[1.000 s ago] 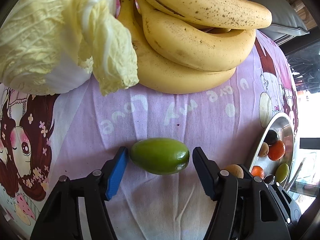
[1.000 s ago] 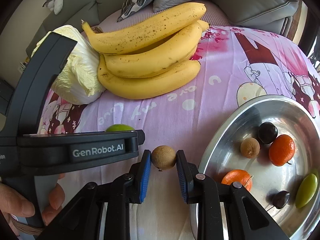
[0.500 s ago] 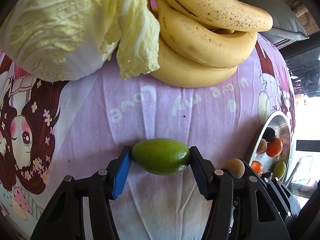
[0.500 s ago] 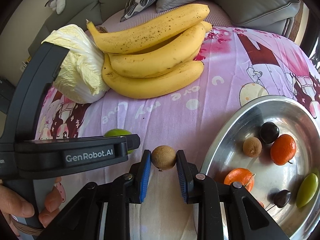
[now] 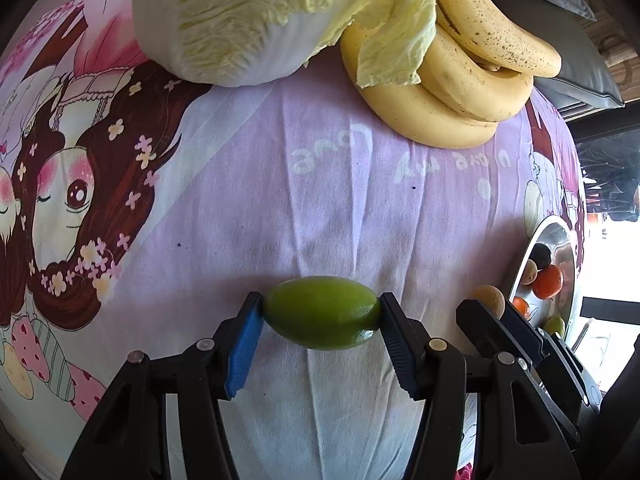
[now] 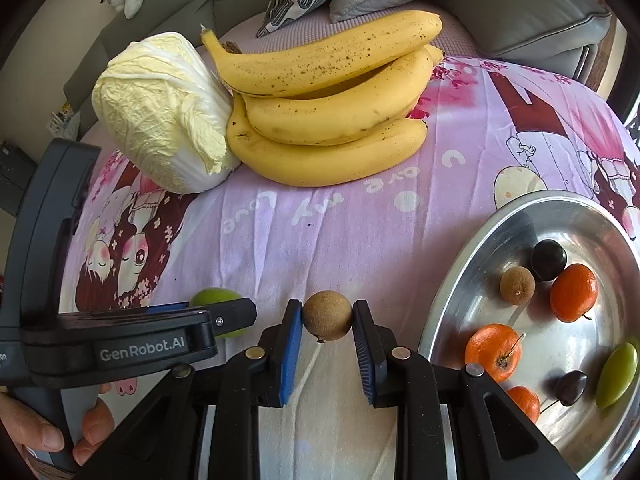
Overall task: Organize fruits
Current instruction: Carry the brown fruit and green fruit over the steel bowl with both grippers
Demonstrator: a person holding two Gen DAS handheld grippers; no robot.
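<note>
Purple cartoon cloth covers my worktop (image 6: pixel 360 240). My left hand-held gripper (image 5: pixel 321 314) pinches a green fruit (image 5: pixel 322 312) end to end near the front edge; my right hand-held gripper (image 6: pixel 327 318) clamps a brown fruit (image 6: pixel 327 315). I should lift both gently, then lower them into the steel bowl (image 6: pixel 452 300) at the right edge.

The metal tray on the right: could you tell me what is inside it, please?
In the metal tray: three oranges, two dark plums, a brown longan, a green fruit. The right gripper's arm hides its near edge.
</note>
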